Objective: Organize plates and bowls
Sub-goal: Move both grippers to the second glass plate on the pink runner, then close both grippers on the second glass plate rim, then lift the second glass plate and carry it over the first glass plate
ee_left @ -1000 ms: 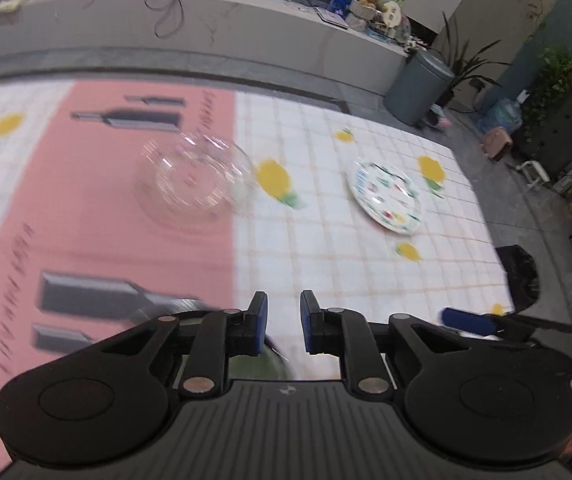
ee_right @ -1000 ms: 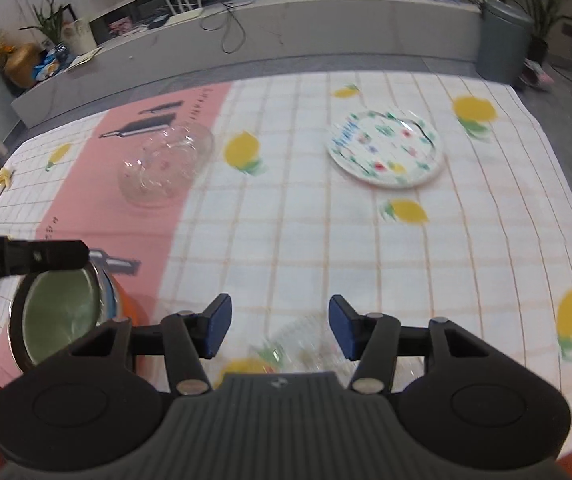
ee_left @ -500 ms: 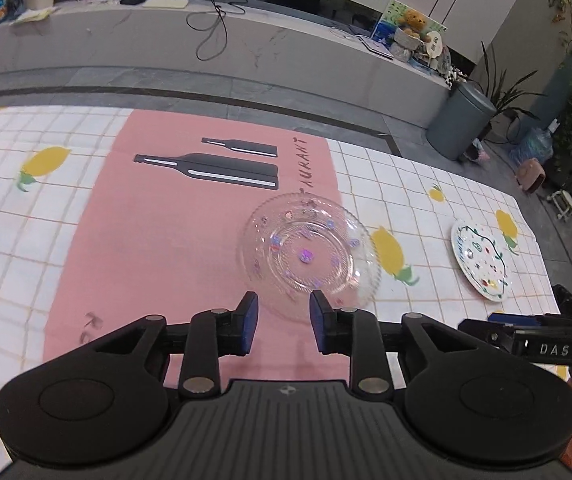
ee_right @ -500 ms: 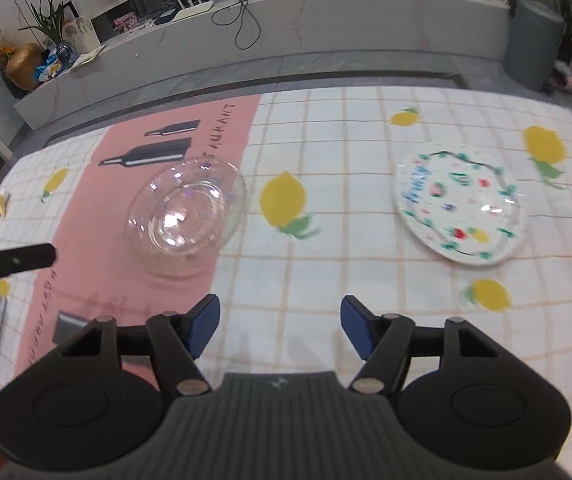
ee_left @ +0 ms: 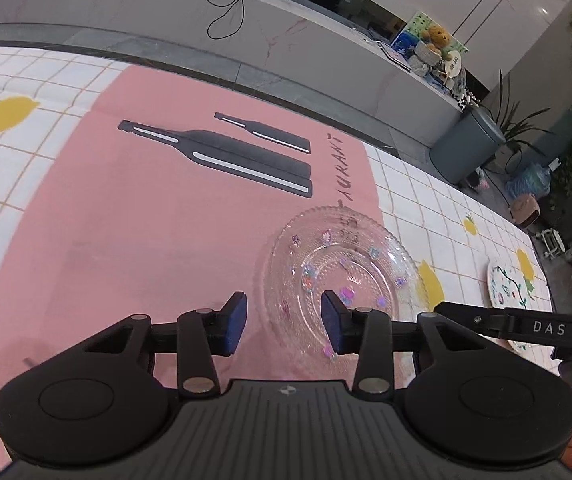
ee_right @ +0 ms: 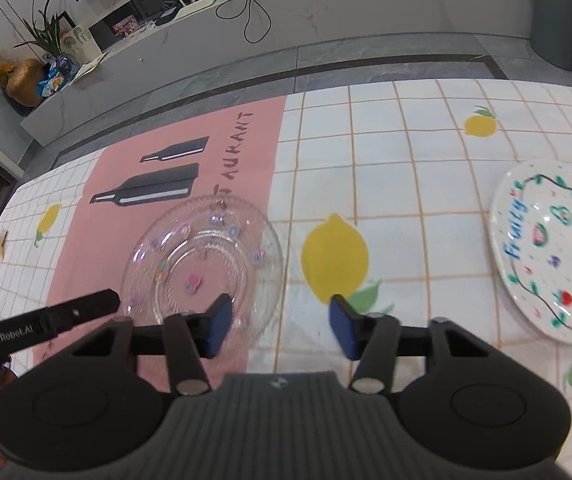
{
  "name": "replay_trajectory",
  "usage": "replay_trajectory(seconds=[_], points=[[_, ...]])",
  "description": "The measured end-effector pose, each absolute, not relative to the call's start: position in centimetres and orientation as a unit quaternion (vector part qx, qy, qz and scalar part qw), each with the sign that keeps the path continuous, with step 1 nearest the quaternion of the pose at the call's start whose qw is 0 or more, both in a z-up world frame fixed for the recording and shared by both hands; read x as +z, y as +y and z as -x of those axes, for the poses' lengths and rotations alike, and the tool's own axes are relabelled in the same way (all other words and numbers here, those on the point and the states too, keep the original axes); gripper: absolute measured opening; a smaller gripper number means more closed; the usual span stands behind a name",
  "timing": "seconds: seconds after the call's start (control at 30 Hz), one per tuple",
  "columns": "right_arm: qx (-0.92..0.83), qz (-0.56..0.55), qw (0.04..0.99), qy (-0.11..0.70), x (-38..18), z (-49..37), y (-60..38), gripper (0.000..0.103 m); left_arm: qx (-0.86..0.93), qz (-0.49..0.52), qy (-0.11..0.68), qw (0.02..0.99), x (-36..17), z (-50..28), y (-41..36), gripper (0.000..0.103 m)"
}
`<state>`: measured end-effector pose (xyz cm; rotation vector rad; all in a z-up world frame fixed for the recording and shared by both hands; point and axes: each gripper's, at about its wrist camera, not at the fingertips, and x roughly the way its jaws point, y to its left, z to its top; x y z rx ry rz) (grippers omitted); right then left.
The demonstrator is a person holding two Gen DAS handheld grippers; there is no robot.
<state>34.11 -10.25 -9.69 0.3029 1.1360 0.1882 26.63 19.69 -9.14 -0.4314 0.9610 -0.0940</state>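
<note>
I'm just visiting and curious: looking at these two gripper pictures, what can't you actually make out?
- Glass plate: in the left wrist view its near rim is hidden behind the left gripper.
- Fruit plate: the same view shows only a sliver; the right gripper's arm crosses it.
- Fruit plate: the right wrist view's edge cuts off its right side.
- Whether either gripper touches the table: not visible.

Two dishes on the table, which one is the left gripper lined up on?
The clear glass plate on the pink strip: the open left gripper brackets its near rim. The white fruit-print plate sits off to the right, apart.
</note>
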Motion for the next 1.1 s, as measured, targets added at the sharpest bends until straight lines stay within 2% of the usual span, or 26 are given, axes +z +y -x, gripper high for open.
replay_trajectory(seconds=[0.13, 0.33, 0.43, 0.5, 0.6, 1.1], points=[[0.085, -0.150, 0.827, 0.535, -10.7, -35.0, -10.4, 0.047, -0.043, 0.205, 0.461, 0.863, -9.8, -27.3, 19.7, 0.044], [0.090, -0.170, 0.819, 0.541, -11.8, -35.3, -10.5, 0.038, -0.040, 0.210, 0.457, 0.863, -10.4, -27.5, 19.9, 0.034], [0.098, -0.178, 0.816, 0.541, -12.1, -35.4, -10.4, 0.026, -0.042, 0.209, 0.459, 0.862, -10.3, -27.5, 19.8, 0.026], [0.106, -0.190, 0.812, 0.542, -12.3, -35.3, -10.4, 0.016, -0.042, 0.201, 0.460, 0.864, -10.3, -27.5, 19.5, 0.016], [0.102, -0.194, 0.812, 0.541, -12.4, -35.2, -10.2, 0.012, -0.036, 0.193, 0.457, 0.867, -10.3, -27.6, 19.4, 0.014], [0.115, -0.193, 0.807, 0.547, -9.9, -34.1, -9.9, 0.012, -0.032, 0.201, 0.445, 0.872, -6.6, -26.1, 19.6, 0.012]])
